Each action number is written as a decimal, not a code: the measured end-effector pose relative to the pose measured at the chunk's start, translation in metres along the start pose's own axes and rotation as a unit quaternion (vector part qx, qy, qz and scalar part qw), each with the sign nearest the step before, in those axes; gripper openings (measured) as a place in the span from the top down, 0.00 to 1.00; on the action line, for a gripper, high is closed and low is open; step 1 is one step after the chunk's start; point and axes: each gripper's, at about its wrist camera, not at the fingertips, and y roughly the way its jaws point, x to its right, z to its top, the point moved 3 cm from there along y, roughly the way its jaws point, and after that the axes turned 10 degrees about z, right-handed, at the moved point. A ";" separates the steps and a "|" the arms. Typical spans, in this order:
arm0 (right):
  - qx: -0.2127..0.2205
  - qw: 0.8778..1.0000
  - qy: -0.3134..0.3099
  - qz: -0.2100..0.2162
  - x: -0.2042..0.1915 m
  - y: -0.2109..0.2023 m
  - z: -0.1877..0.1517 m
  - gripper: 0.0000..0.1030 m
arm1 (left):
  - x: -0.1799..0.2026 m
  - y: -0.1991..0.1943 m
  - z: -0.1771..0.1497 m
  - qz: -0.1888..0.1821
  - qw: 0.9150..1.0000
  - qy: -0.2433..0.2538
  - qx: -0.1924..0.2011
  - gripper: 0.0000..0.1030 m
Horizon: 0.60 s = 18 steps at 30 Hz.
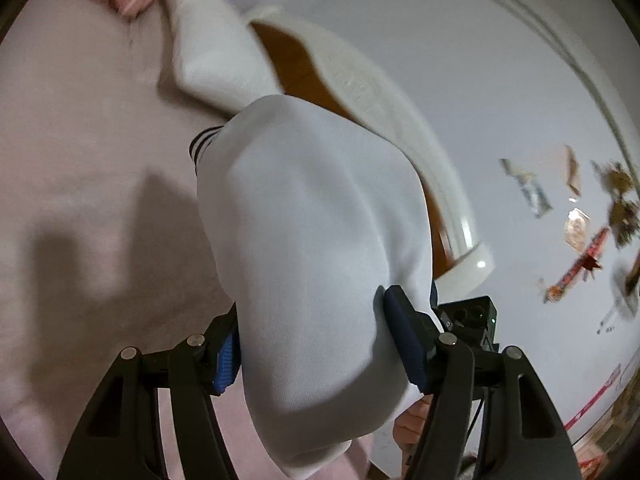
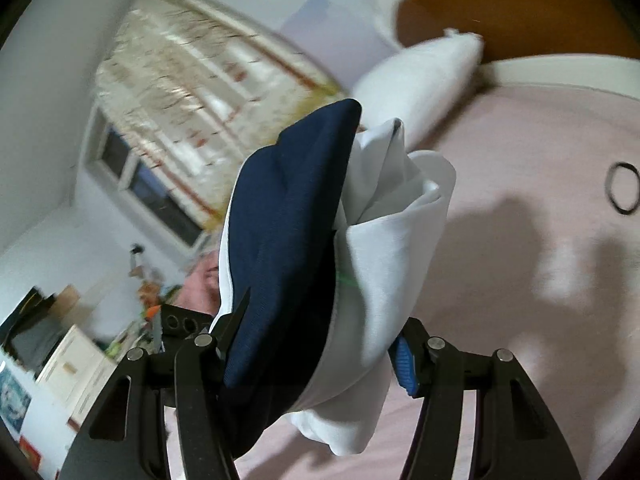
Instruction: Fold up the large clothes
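White fabric of a garment is pinched by the left gripper above the pink bed; its navy and white folds are clamped in the right gripper, near a pillow.

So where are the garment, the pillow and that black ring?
Garment [image 1: 312, 220]: left wrist view, on its white bulge above the fingers.
Pillow [image 2: 420, 76]: right wrist view, on its white middle.
Black ring [image 2: 608, 188]: right wrist view, on its left edge, lying on pink bedding.
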 end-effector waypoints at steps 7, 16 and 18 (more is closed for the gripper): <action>-0.031 0.992 0.067 -0.104 0.133 0.021 -0.010 0.44 | -0.081 0.098 -0.022 0.079 0.992 -0.043 -0.089 0.38; 0.002 0.967 -0.013 -0.254 0.080 -0.001 -0.019 0.42 | -0.041 0.029 -0.034 0.270 0.956 0.115 -0.027 0.15; 0.026 0.947 -0.053 -0.316 0.051 -0.012 -0.029 0.42 | -0.026 0.006 -0.044 0.292 0.945 0.149 0.000 0.15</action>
